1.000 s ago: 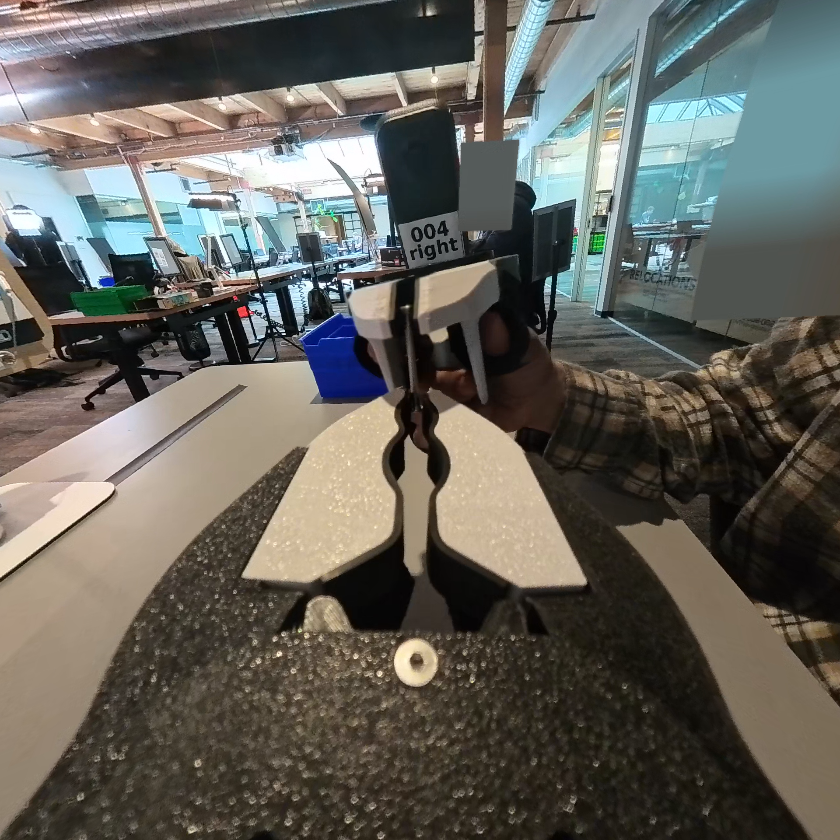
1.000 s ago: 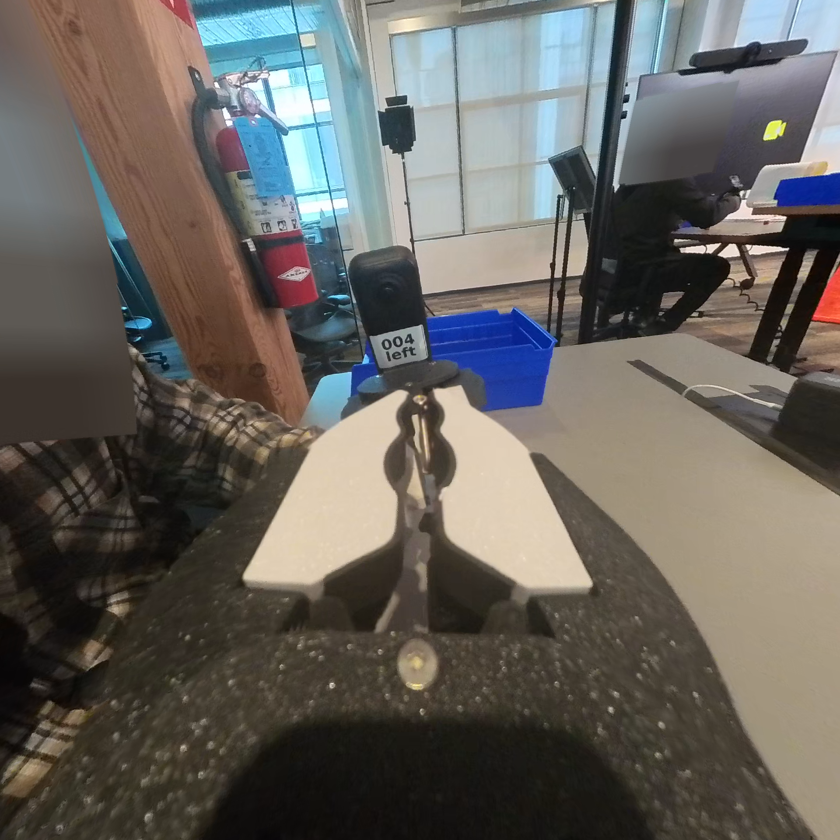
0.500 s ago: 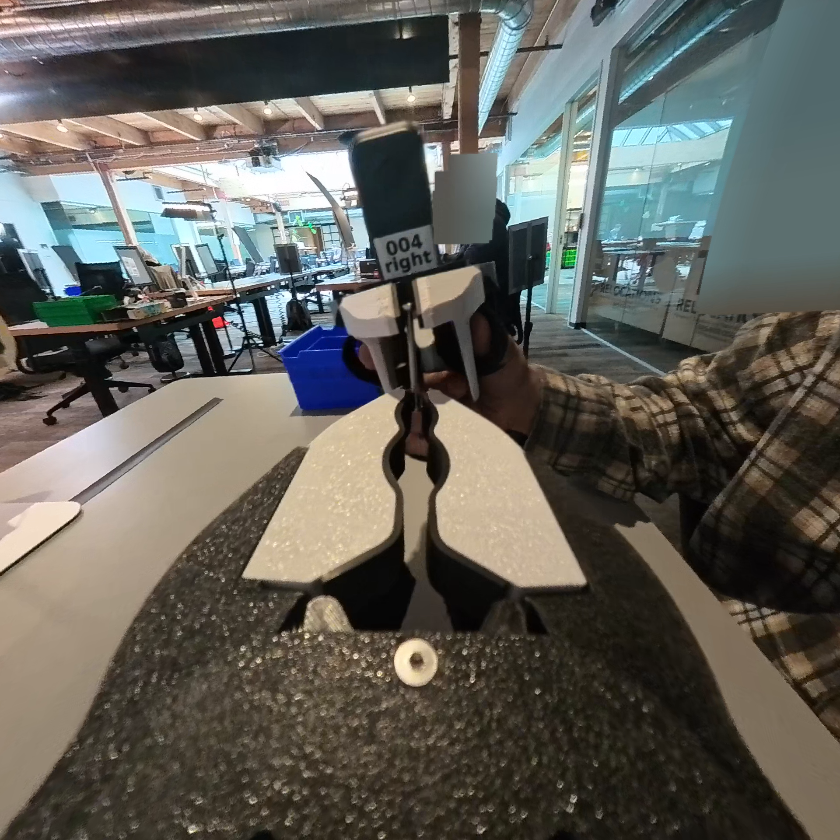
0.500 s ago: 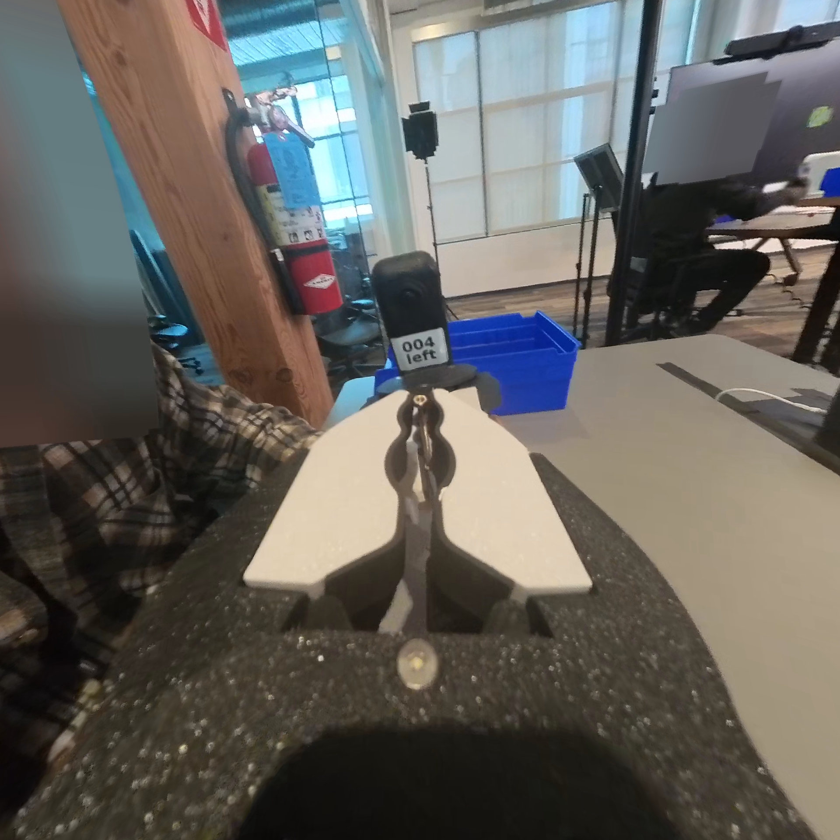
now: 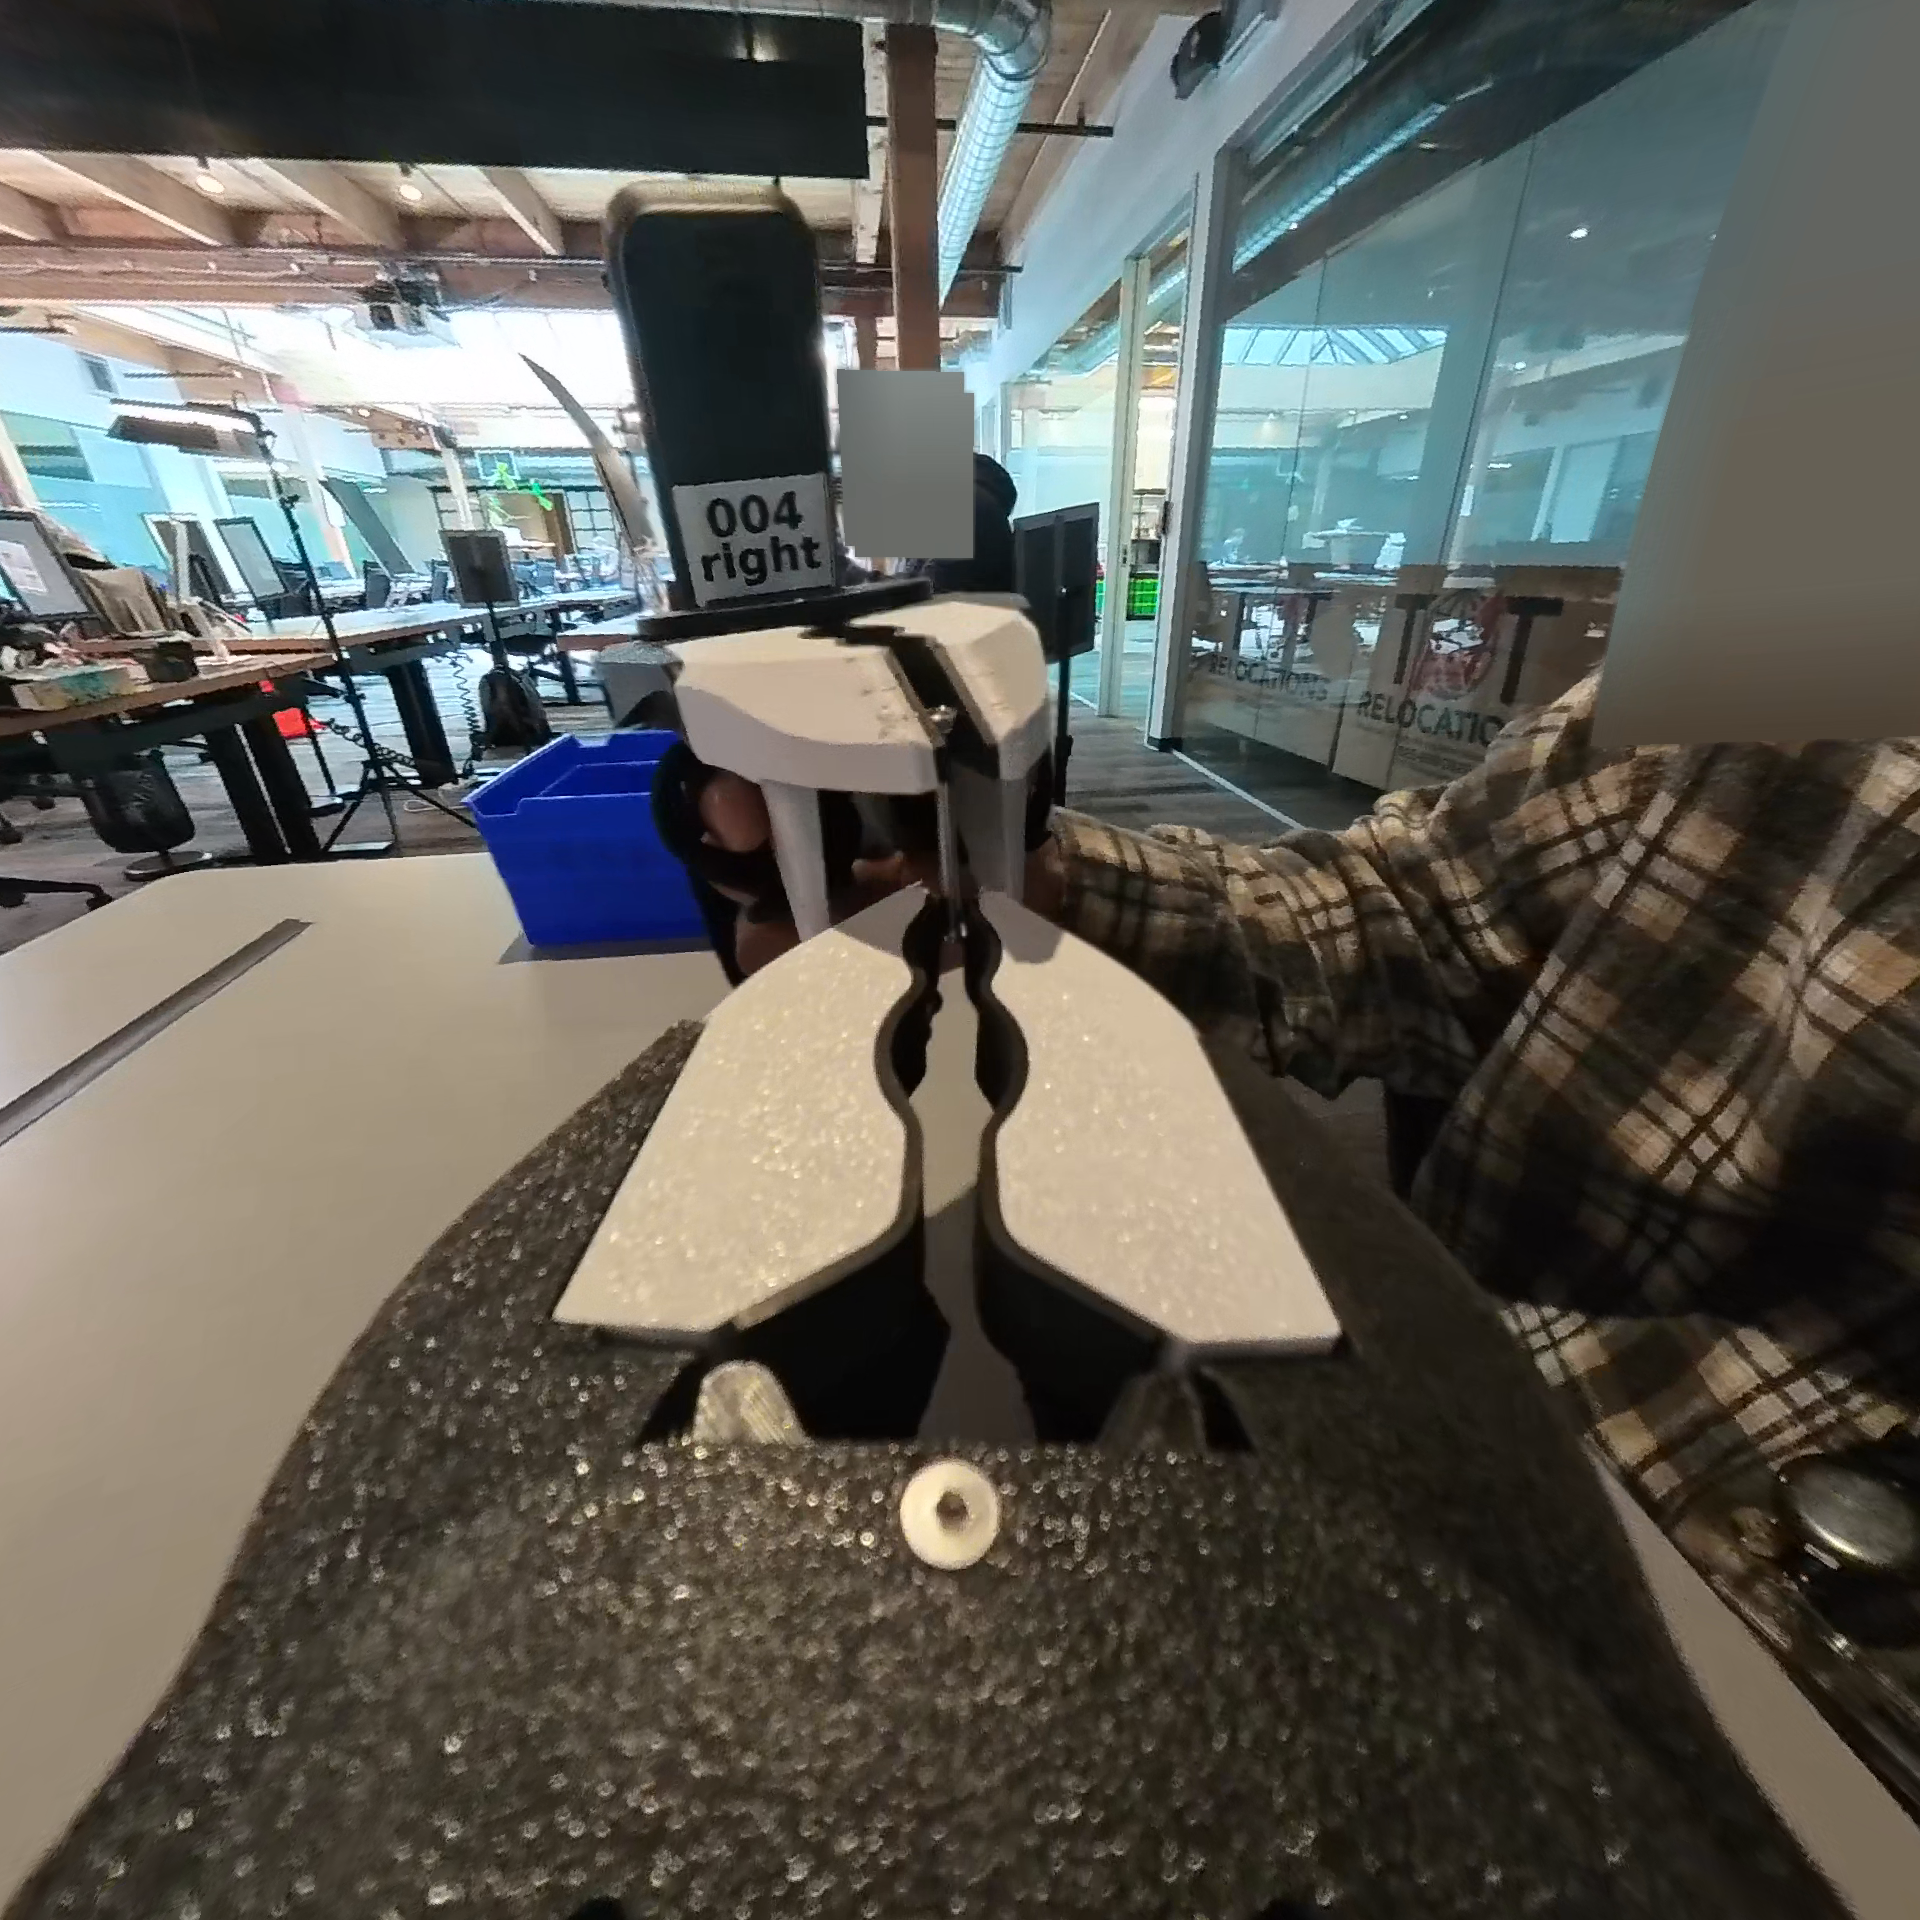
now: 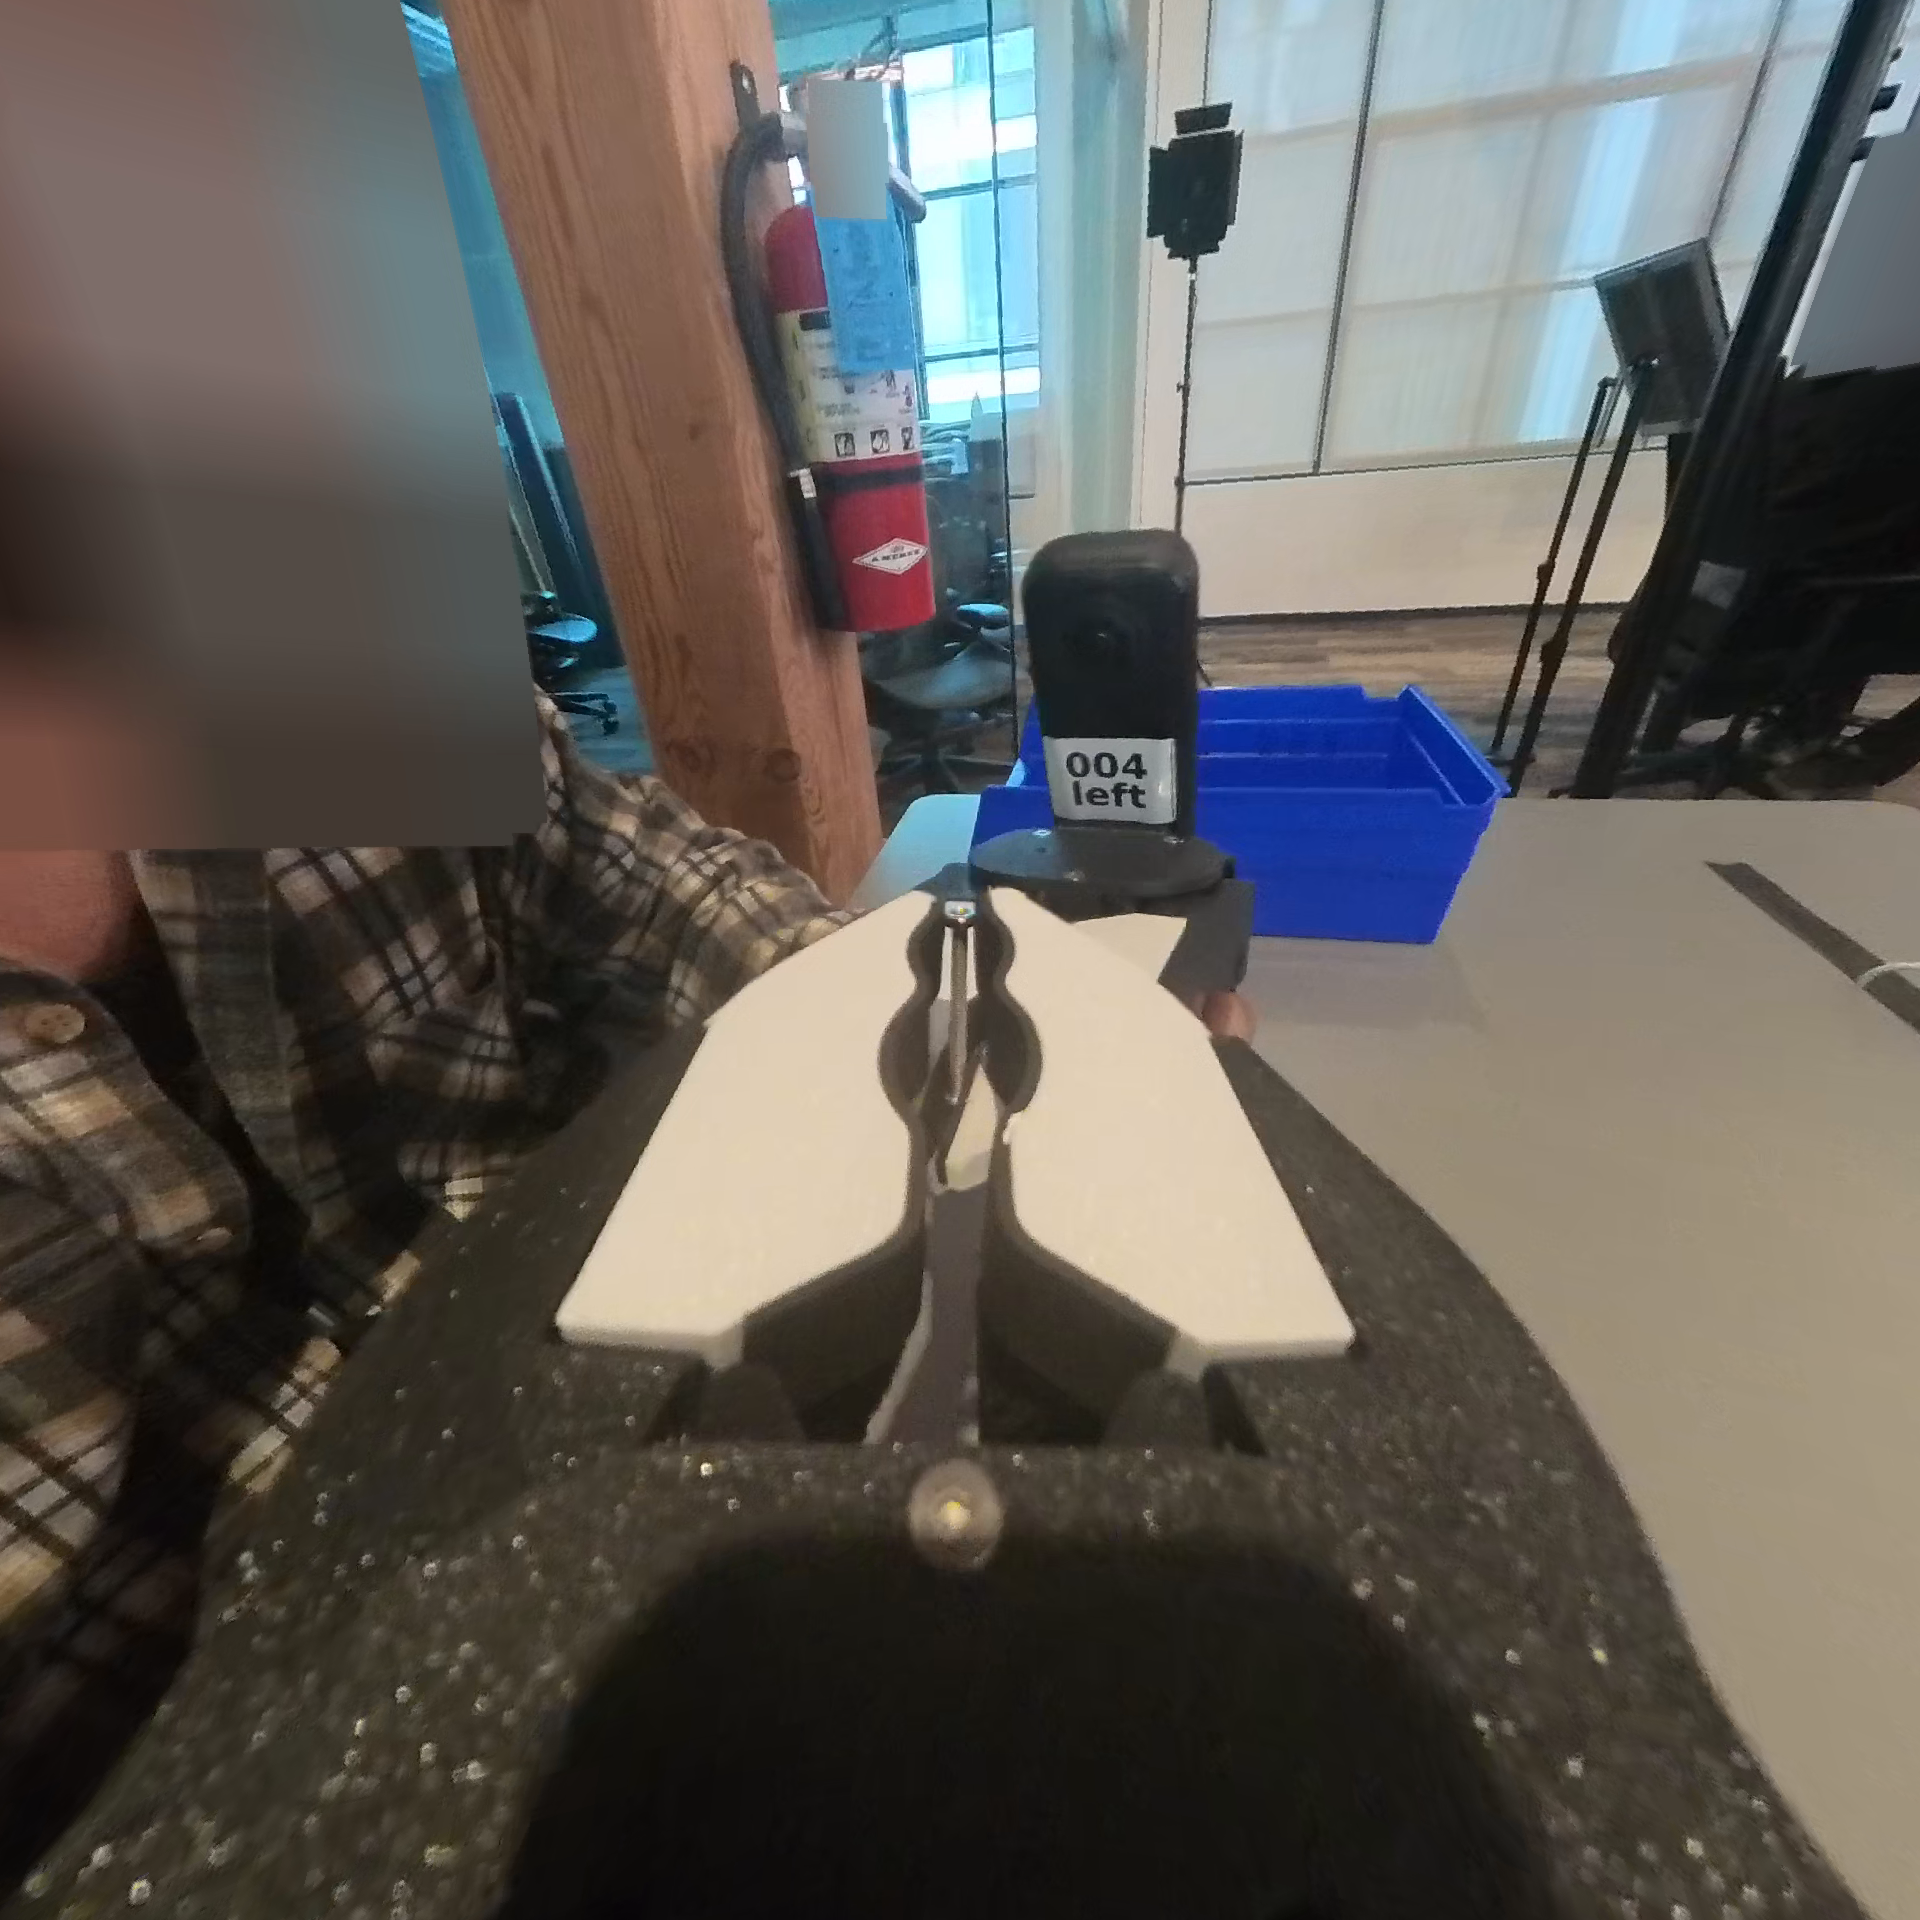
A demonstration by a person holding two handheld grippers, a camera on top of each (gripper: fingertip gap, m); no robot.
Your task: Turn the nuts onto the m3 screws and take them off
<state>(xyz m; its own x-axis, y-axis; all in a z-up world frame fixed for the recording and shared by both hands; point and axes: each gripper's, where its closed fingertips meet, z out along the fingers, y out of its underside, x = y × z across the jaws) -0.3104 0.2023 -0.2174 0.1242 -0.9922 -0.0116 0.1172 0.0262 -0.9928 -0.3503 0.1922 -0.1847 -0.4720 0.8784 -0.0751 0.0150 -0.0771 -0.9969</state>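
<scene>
A thin m3 screw (image 5: 945,821) spans the gap between my two grippers, which face each other above the grey table (image 5: 260,1091). My left gripper (image 5: 951,935) is shut on the screw's near end; a small part there looks like the nut, but I cannot make it out clearly. My right gripper (image 5: 930,717) is shut on the screw near its head. In the right wrist view the screw (image 6: 956,997) lies along the slot between the right gripper's (image 6: 961,914) fingers, with a small shiny piece at the tips. The left gripper's camera block (image 6: 1110,675) stands just beyond.
A blue bin (image 5: 592,842) sits on the table behind the grippers; it also shows in the right wrist view (image 6: 1340,821). A plaid sleeve (image 5: 1507,987) reaches in from the right. A wooden post with a red fire extinguisher (image 6: 862,447) stands beyond the table edge. Some 4 centimeters of space lies between my two pairs of fingers.
Both grippers have stayed shut on the screw. Each now sees the other closer and turned partly sideways about the screw, and the backgrounds have swung sideways.
</scene>
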